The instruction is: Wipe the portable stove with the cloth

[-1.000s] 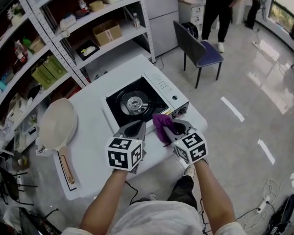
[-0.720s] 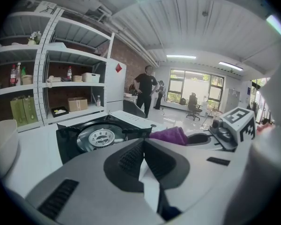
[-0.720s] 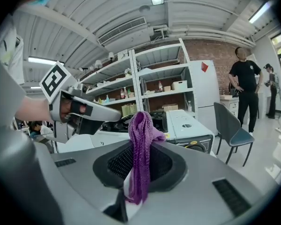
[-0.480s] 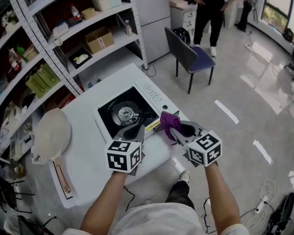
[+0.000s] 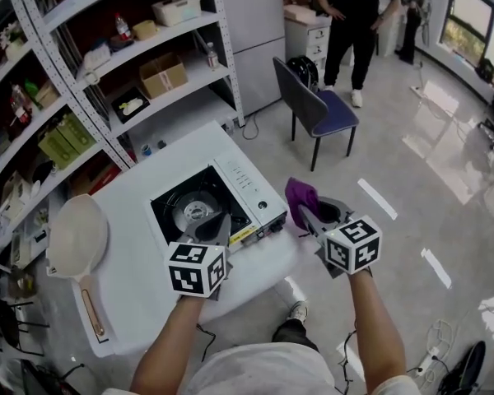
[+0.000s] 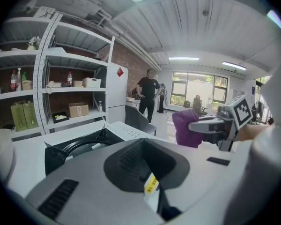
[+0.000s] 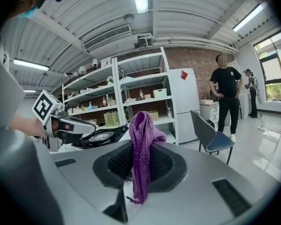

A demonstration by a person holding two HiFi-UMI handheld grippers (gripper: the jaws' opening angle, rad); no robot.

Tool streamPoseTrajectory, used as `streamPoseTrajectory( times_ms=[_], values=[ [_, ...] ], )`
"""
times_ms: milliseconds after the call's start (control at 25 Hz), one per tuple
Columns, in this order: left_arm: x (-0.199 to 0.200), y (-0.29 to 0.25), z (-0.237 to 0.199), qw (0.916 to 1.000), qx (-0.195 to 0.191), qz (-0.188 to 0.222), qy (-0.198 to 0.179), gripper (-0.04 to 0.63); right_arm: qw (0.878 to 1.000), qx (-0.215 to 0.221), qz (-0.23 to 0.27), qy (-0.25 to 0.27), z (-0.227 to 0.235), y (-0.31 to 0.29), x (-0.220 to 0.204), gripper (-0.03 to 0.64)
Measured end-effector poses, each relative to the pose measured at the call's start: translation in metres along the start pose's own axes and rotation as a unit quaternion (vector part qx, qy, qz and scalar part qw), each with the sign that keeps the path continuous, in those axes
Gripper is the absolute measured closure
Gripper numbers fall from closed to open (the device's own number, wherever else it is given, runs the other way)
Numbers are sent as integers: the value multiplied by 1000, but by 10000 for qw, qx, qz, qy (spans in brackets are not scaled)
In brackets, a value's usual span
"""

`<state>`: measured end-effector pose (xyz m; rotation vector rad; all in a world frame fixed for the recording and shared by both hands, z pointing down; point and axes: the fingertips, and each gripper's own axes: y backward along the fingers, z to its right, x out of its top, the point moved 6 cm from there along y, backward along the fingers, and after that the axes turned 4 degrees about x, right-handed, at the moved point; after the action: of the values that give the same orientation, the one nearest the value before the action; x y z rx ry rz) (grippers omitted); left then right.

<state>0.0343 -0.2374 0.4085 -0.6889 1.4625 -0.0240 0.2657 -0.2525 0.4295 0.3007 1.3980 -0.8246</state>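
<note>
**Cloth off the stove, no wiping contact at the moment**

Your right gripper has its jaws pinched on the purple cloth. In the right gripper view the cloth stands up out of the pads in a bunch, with a tail hanging below them. It is in the air to the right of the portable stove, clear of it and about level with the worktop's right edge. Nothing is touching the stove body.

Your left gripper hovers over the stove's front edge, near the yellow label. Its jaws are drawn together with nothing between them, so it is not bracing the stove.

The stove sits square on the white worktop. The black burner well is exposed and the white control panel is on its right side. I see no obvious grime or wet streaks on it, so I can't tell from here how much of it is wiped. Treat the job as open.

My read of what is left:
- bring the cloth back over the top plate and panel and get flat contact, because the bunch will only wipe with its tip
- steady the stove with your left gripper if it slides
- keep the tail out of the burner

The white frying pan at the left is well clear, and so is the grey chair
</note>
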Motion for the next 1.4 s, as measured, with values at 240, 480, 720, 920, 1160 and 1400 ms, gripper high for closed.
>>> streamPoseTrajectory(
  times_ms=[240,480,720,920,1160,1400],
  values=[
    [6,-10,-14,9984,498,14,257,592,9985,49,-511,-210,31,-27,-10,555],
    [7,-14,-31,9939,1004,4,449,592,9899,794,-631,-986,31,-61,-21,555],
    [3,-7,-48,9868,1493,-29,627,592,9820,1219,-777,-1217,38,-89,-13,555],
    [3,8,-57,9800,1842,33,757,592,9743,1537,-966,-1336,46,-110,-5,555],
    [2,29,-75,9732,2133,55,852,591,9696,1817,-1167,-1151,51,-135,13,555],
    [-4,45,-98,9699,2282,57,852,592,9698,1822,-1351,-893,56,-169,24,555]
  ],
)
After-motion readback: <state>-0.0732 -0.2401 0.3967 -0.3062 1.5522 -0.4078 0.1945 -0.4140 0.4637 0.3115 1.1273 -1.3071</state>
